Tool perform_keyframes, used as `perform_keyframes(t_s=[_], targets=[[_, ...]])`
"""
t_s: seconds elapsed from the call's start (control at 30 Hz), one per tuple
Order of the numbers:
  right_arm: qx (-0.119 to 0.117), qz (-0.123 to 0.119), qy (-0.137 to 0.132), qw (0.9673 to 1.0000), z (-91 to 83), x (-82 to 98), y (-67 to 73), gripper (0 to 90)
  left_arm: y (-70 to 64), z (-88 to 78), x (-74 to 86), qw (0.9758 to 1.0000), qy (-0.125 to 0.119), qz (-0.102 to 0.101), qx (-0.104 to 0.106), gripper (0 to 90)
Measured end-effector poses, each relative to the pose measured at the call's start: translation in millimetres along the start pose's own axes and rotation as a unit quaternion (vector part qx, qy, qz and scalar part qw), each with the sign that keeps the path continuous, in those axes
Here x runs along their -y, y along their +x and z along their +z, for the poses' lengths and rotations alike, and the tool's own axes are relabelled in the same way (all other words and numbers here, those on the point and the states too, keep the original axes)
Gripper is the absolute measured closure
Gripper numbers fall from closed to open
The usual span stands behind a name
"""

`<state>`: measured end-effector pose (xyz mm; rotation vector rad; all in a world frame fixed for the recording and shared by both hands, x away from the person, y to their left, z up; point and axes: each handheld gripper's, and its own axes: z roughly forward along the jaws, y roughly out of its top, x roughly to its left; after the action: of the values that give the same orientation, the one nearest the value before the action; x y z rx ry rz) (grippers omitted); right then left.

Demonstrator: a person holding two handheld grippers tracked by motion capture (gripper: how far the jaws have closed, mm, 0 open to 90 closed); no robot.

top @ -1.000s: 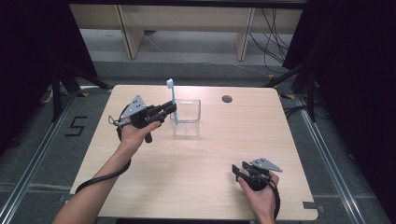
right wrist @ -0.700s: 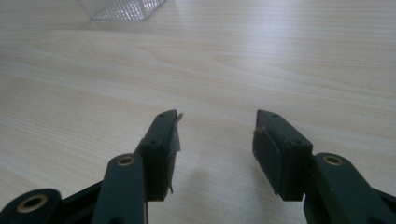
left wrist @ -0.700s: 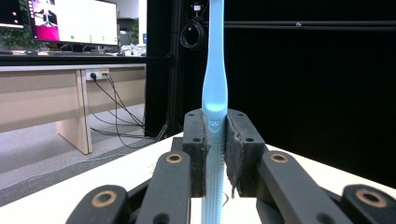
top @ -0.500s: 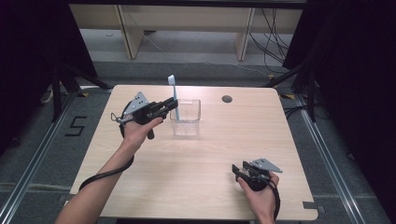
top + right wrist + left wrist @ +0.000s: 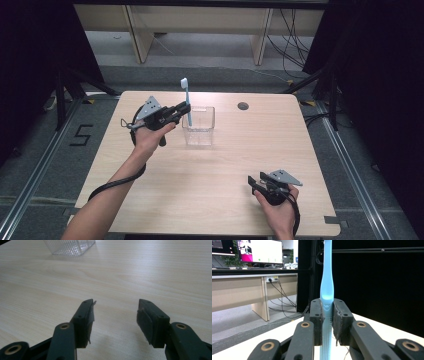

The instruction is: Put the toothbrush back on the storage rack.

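A light blue toothbrush stands upright, head up, with my left gripper shut on its handle, just left of a clear square plastic cup at the table's back middle. In the left gripper view the toothbrush is pinched between the two black jaws of the left gripper. My right gripper rests low near the table's front right, open and empty. In the right gripper view the right gripper has its jaws wide apart over bare wood, and the cup is far ahead.
The light wooden table has a round cable hole at the back right. Black cables trail from both grippers. Dark curtains and stands flank the table; a desk with monitors is in the background.
My left gripper has shifted slightly left and toward the near side, carrying the upright toothbrush with it. The right gripper has stayed put.
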<state>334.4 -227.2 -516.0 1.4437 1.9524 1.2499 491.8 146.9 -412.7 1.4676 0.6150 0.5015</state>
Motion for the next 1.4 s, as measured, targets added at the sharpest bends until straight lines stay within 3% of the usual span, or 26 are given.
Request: perform_keyframes(t_s=[0.27,0.33,0.37,0.6,0.67,0.97,1.0,1.03,1.4], targets=[[0.004,-0.003,0.002,1.0,0.5,0.3,0.1,47.8,3.2,2.6,4.8,1.0,0.006,0.001,-0.004,78.4],[0.002,0.014,0.003,0.9999,-0.1,0.7,3.3,47.8,4.6,2.8,6.3,1.0,0.007,0.0,-0.005,78.4],[0.01,-0.009,0.0,0.9999,-0.6,0.1,0.1,47.8,5.3,2.7,7.2,0.9999,0.008,-0.001,-0.007,78.4],[0.013,-0.01,0.009,0.9998,-1.5,-0.2,0.5,47.8,10.7,1.7,14.9,0.9998,0.014,-0.008,-0.012,78.3],[0.001,0.0,0.007,1.0,0.3,0.6,1.4,47.8,12.0,1.5,16.1,0.9998,0.015,-0.008,-0.013,78.3],[0.001,0.0,0.007,1.0,-0.2,0.4,1.5,47.9,16.7,0.5,20.2,0.9996,0.019,-0.01,-0.017,78.3],[0.002,0.02,0.014,0.9997,-1.2,0.5,5.3,47.8,17.2,0.4,20.9,0.9996,0.019,-0.01,-0.017,78.3],[0.009,-0.003,0.009,0.9999,-1.4,-0.2,2.1,47.9,17.6,0.2,21.5,0.9996,0.02,-0.01,-0.018,78.3],[0.006,-0.004,0.006,1.0,-1.0,-0.4,2.7,47.8,21.2,-1.8,27.1,0.9995,0.025,-0.006,-0.02,78.3]])
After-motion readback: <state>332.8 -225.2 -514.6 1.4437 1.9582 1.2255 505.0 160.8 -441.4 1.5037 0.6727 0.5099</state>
